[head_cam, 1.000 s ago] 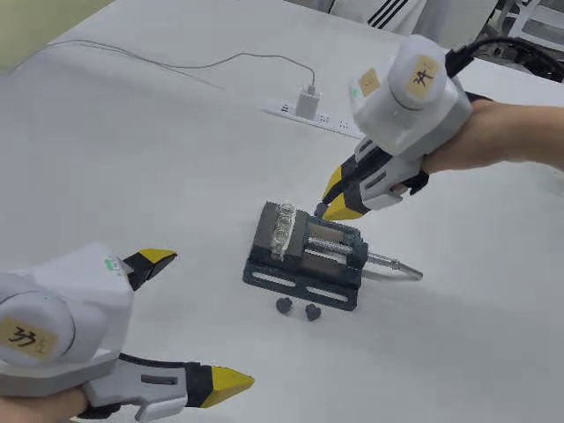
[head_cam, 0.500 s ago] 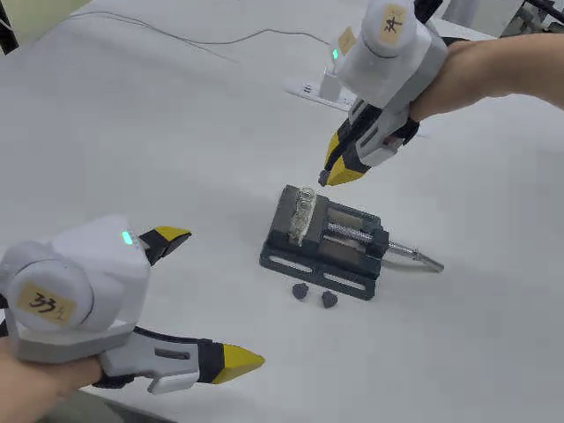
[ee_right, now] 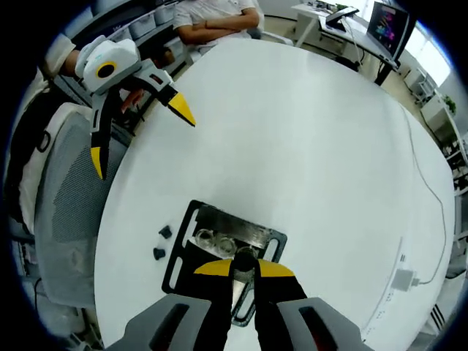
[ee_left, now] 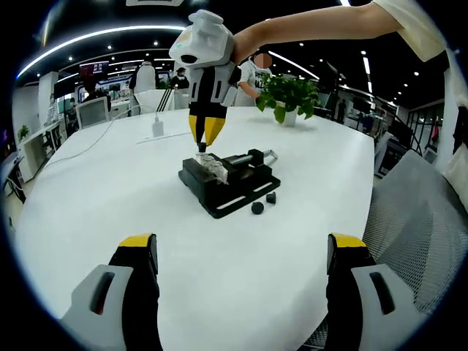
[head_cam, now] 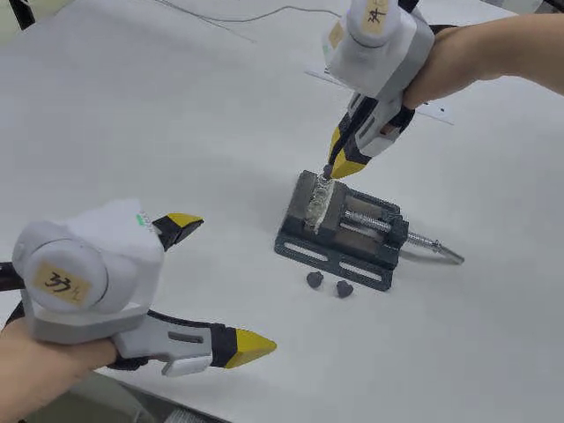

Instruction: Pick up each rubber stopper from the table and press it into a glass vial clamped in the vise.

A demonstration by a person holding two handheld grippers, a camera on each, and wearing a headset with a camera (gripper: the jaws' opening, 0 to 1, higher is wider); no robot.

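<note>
Stopper: pinched between the closed tips of the right gripper, directly over the vials; contact with them cannot be told. Vials: clamped in the vise, on the table. Two loose stoppers: on the table just beside the vise base. Left gripper: jaws wide apart, empty, well apart from the vise.

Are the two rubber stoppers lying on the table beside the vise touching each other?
Apart. The head view shows bare table between one stopper and the other stopper.
</note>
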